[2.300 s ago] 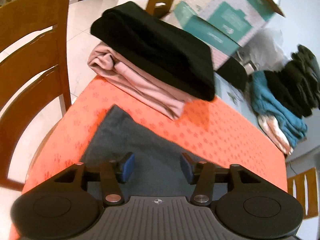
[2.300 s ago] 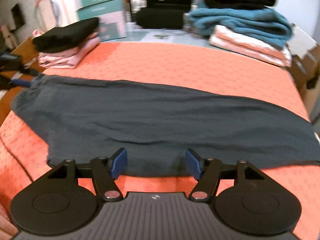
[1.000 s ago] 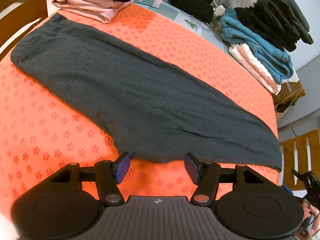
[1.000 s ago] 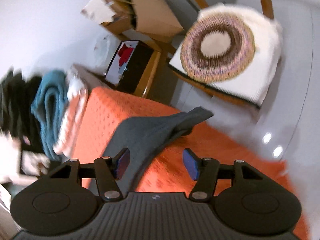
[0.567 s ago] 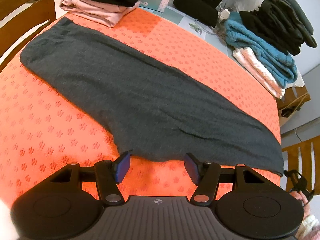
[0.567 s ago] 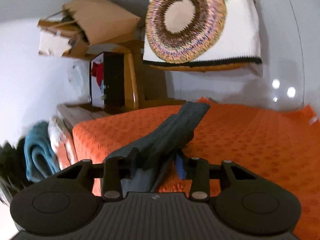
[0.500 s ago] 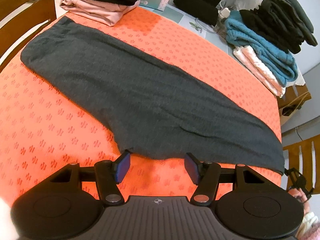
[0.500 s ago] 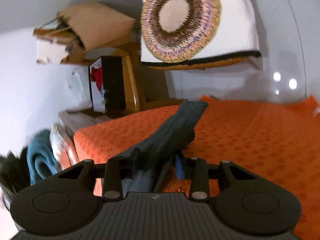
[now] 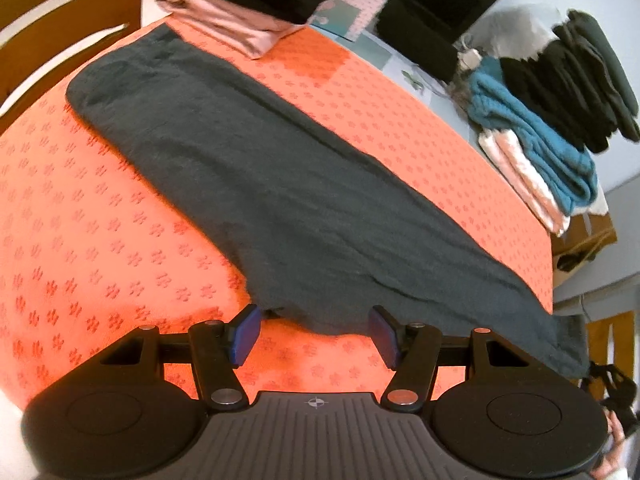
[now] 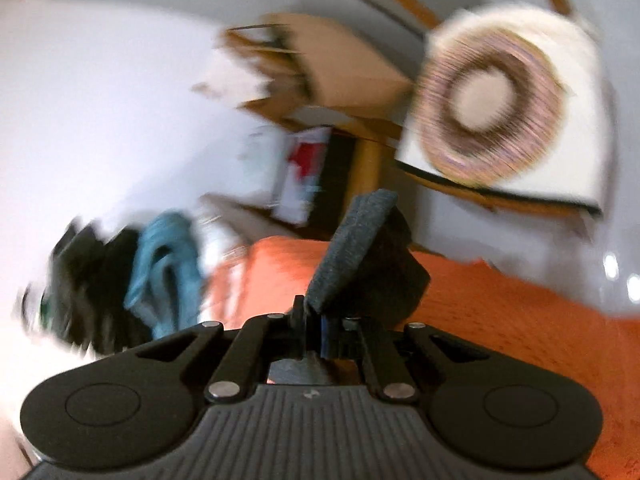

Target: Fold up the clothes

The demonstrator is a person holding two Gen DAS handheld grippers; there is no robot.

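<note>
A long dark grey garment (image 9: 280, 184) lies flat and diagonal across the orange patterned tablecloth (image 9: 92, 240). My left gripper (image 9: 316, 334) is open and empty, its blue pads straddling the garment's near edge at the middle. My right gripper (image 10: 314, 336) is shut on the garment's end (image 10: 352, 252), which stands up lifted from between the pads above the cloth. The right gripper also shows at the far right edge of the left wrist view (image 9: 612, 396), at the garment's far end.
A folded black-on-pink pile (image 9: 248, 4) sits at the table's far left corner. A stack of dark, teal and pink clothes (image 9: 556, 120) sits at the far right. A wooden chair (image 9: 60, 12) stands left; a chair with a round cushion (image 10: 496, 112) stands beyond the right end.
My right gripper has closed fully on the garment's end and lifted it off the cloth; its view is blurred from motion. My left gripper moved slightly closer to the garment's near edge.
</note>
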